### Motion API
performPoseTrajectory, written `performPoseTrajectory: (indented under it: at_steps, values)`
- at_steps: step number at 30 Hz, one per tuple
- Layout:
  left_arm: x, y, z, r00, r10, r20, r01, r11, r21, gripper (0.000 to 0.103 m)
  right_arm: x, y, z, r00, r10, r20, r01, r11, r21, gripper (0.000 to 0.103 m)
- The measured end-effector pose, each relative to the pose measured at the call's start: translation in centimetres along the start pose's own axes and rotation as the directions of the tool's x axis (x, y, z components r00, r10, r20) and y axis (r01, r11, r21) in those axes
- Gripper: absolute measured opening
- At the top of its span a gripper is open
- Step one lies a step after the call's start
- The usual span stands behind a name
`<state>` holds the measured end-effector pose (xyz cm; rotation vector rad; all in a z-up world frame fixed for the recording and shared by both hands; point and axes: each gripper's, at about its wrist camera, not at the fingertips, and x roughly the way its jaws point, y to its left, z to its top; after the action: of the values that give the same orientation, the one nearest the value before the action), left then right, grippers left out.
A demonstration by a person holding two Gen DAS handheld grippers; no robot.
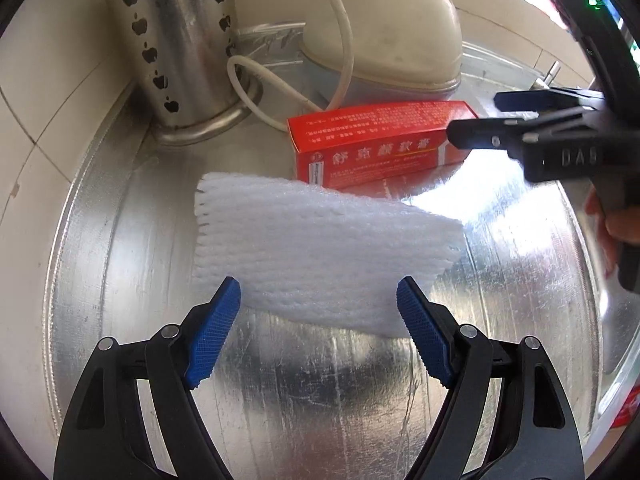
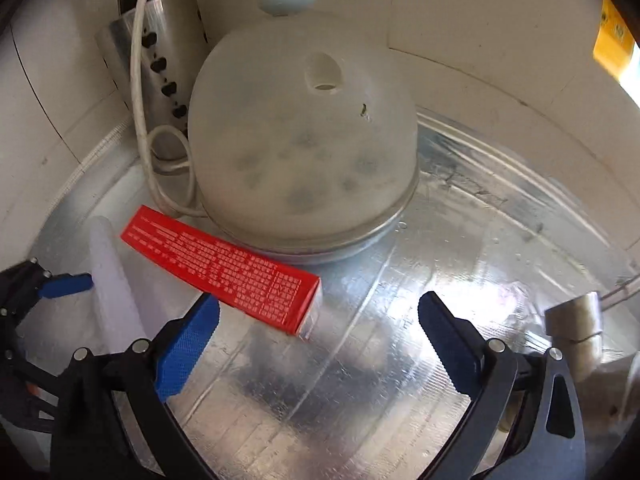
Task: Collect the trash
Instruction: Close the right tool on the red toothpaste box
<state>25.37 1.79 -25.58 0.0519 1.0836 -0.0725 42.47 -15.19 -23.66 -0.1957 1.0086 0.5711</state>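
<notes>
A white foam net sleeve (image 1: 320, 248) lies on the steel counter (image 1: 320, 392). My left gripper (image 1: 318, 296) is open, both blue fingertips over the sleeve's near edge, which runs wider than the jaws. Behind the sleeve lies a red carton with white print (image 1: 380, 144). My right gripper (image 1: 472, 118) comes in from the right, open, its tips at the carton's right end. In the right wrist view that gripper (image 2: 320, 308) straddles the near end of the carton (image 2: 224, 272) without touching it. The sleeve (image 2: 114, 280) shows at the left, beside a left gripper finger (image 2: 66, 284).
A perforated metal utensil holder (image 1: 176, 48) stands in the back corner against the tiled wall. A white domed appliance (image 2: 304, 136) sits just behind the carton, its white cable (image 2: 140, 100) looping beside it. A metal fitting (image 2: 576, 320) is at the right. A hand (image 1: 616, 228) holds the right gripper.
</notes>
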Motion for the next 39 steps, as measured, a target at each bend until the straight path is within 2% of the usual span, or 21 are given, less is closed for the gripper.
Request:
performPoseTrajectory:
  at_steps: [5,12,15,17,23,25,27,28,31,36,39]
  values:
    - [-0.3,0.5,-0.7,1.000,-0.004,-0.001,0.004,1.000,-0.008,0.079,1.7,-1.1,0.3,0.991,0.128,-0.021,-0.127,0.990,0.055,0.098]
    - [-0.7,0.5,-1.4,1.000,-0.006,-0.008,0.006,1.000,-0.013,0.079,1.8,3.5,-0.9,0.977,0.207,-0.048,-0.208,0.978,-0.022,0.098]
    - [-0.8,0.8,-1.8,1.000,-0.008,-0.010,0.008,1.000,-0.020,0.079,0.9,4.3,-0.8,0.986,0.167,0.001,-0.167,0.985,-0.049,0.098]
    - [-0.8,1.0,-2.0,1.000,-0.008,-0.010,0.008,1.000,-0.023,0.079,0.4,3.8,-0.6,0.990,0.136,0.023,-0.136,0.990,-0.029,0.098]
    - [-1.0,1.8,-2.6,1.000,-0.013,-0.013,0.013,0.999,-0.038,0.079,1.6,4.7,0.7,0.990,0.141,-0.030,-0.142,0.989,-0.038,0.097]
    - [-1.1,1.9,-2.7,1.000,-0.014,-0.014,0.013,0.999,-0.036,0.079,2.4,5.1,0.8,0.988,0.145,-0.049,-0.148,0.987,-0.057,0.094]
    - [-1.2,1.9,-2.8,1.000,-0.015,-0.015,0.015,0.999,-0.037,0.079,3.1,5.9,1.0,0.986,0.147,-0.077,-0.153,0.986,-0.067,0.081]
    - [-1.1,1.9,-2.6,1.000,-0.016,-0.015,0.015,0.999,-0.038,0.079,3.6,6.5,1.0,0.985,0.150,-0.090,-0.157,0.985,-0.071,0.079]
    - [-1.1,2.0,-2.6,1.000,-0.016,-0.016,0.015,0.999,-0.040,0.079,4.0,7.5,1.0,0.985,0.141,-0.098,-0.150,0.985,-0.084,0.076]
    - [-1.1,2.2,-2.6,1.000,-0.018,-0.018,0.018,0.999,-0.040,0.079,4.3,9.3,1.8,0.985,0.117,-0.127,-0.133,0.982,-0.132,0.047]
    - [-1.2,2.4,-2.7,1.000,-0.021,-0.018,0.020,0.999,-0.042,0.079,3.9,10.5,1.4,0.984,0.103,-0.146,-0.127,0.978,-0.164,0.040]
